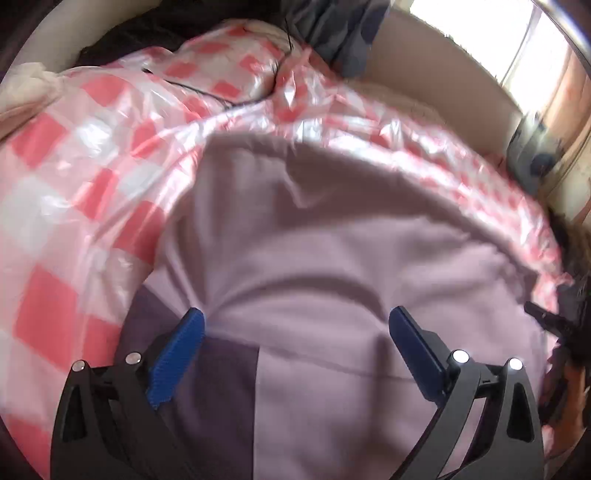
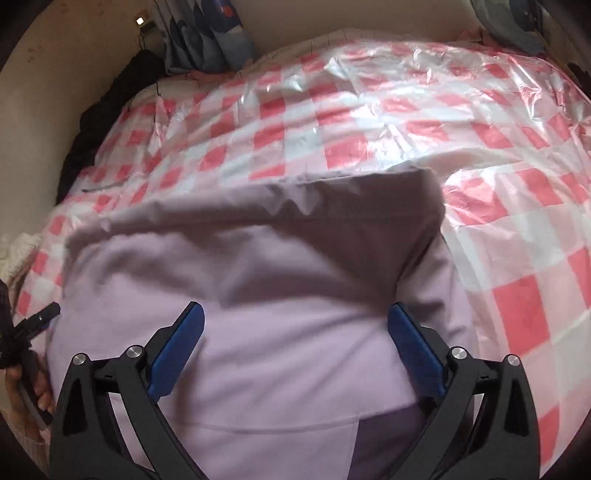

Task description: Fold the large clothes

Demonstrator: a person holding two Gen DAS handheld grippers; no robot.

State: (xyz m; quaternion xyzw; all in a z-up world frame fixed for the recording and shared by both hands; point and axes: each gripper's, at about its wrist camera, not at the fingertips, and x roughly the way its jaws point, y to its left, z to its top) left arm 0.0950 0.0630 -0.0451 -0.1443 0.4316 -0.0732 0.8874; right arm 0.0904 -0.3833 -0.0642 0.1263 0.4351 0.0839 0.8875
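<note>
A large lilac garment point(image 1: 332, 240) point(image 2: 258, 273) lies spread over a bed, with soft creases and a seam running across it. My left gripper point(image 1: 295, 314) hovers open over its near part, blue pads apart and nothing between them. My right gripper point(image 2: 295, 308) is open the same way above the garment, its right finger near a fold at the cloth's right edge. In the left wrist view the right gripper point(image 1: 546, 321) shows at the garment's right edge. In the right wrist view the left gripper point(image 2: 37, 317) and the hand point(image 2: 22, 387) holding it show at the left edge.
A glossy pink-and-white checked plastic sheet point(image 1: 74, 166) point(image 2: 369, 118) covers the bed under the garment. A blue patterned cloth point(image 2: 207, 33) and dark clothing point(image 2: 99, 122) lie at the far edge by a beige wall. A bright window point(image 1: 517, 48) is at the far right.
</note>
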